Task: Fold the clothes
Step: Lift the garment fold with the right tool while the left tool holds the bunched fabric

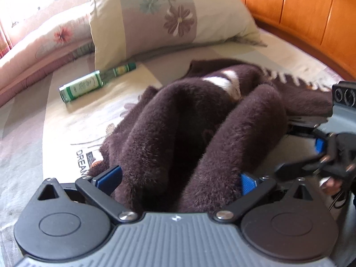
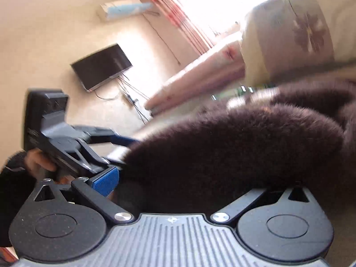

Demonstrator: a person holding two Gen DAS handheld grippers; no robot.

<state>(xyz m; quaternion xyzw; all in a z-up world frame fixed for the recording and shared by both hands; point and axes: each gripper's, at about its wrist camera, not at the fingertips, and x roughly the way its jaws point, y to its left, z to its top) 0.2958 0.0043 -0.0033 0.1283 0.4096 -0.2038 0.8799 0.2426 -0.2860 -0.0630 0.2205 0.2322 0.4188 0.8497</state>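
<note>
Both grippers are clamped on a fuzzy brown garment (image 1: 200, 120) over the bed (image 1: 66, 120): left gripper (image 1: 178, 178), right gripper (image 2: 182, 182). A green bottle (image 1: 89, 84) lies by the pillow (image 1: 155, 17), contents unclear.

The left gripper (image 1: 178, 178) has its jaws spread wide apart. Thick brown furry cloth (image 1: 200, 133) fills the space between the two blue pads (image 1: 248, 183), and both pads touch it. In the right wrist view a hand (image 2: 37, 162) in a dark sleeve (image 2: 11, 189) holds the grip of this left gripper.

The right gripper (image 2: 182, 184) also has the furry cloth bunched between its jaws. One blue pad shows at the left, touching the cloth; the other is hidden under the fur. In the left wrist view it sits off to the right, tilted on its side, with fingertips (image 1: 331, 183) showing under it.
</note>
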